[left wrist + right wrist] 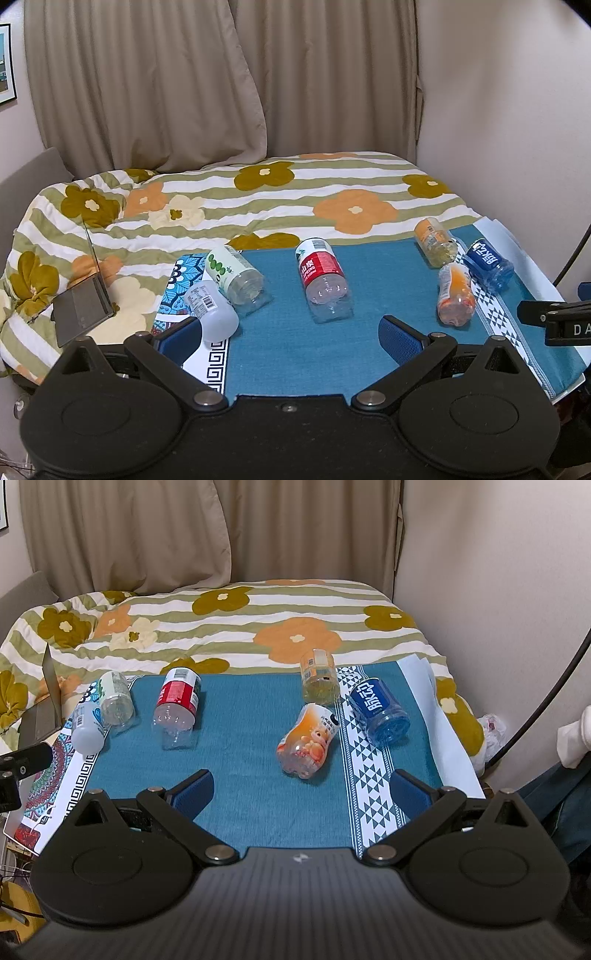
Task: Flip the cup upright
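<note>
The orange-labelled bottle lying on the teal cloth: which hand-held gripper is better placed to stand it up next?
Probably the right hand-held gripper. It is open, and the orange-labelled bottle lies just ahead, nearly between its fingers. In the left wrist view the bottle lies off to the right of the open left hand-held gripper.

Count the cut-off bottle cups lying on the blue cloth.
6, all on their sides: white and green-label at left, red-label mid-left, orange cartoon centre, yellow behind, blue right.

Ahead of the left gripper (290,338), a glossy clear-plastic red-labelled cup (323,278) lies on matt woven teal cloth (295,354); beyond, a soft quilted flowered bedspread (258,199); gripper pads (400,338) textured blue.
</note>
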Tool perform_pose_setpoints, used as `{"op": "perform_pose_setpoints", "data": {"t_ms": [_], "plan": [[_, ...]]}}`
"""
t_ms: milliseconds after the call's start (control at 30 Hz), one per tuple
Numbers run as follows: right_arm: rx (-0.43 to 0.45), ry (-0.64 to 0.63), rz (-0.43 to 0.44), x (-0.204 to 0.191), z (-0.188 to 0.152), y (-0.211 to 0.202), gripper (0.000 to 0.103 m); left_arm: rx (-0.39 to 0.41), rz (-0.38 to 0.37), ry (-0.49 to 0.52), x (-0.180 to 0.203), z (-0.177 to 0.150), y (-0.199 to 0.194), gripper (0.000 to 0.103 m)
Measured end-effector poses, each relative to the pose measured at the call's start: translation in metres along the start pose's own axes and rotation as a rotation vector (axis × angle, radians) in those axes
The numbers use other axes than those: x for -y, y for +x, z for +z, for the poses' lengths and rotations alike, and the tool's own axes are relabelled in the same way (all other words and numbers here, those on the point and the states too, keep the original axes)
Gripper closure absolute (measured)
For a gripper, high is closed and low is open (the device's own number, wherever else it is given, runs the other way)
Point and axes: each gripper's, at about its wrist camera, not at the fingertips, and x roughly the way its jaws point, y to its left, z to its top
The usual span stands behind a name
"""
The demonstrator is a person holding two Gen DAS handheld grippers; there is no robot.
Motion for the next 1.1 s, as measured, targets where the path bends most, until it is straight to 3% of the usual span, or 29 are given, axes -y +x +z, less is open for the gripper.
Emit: {"op": "perform_pose_setpoints", "data": {"t_ms": [1100], "plan": [[-0.005, -0.012, -0.004, -0.0006, 0.0052, -0.0027, 0.000, -0.008, -0.009, -0.013, -0.0028, 0.0020, 0.0000, 0.000]]}}
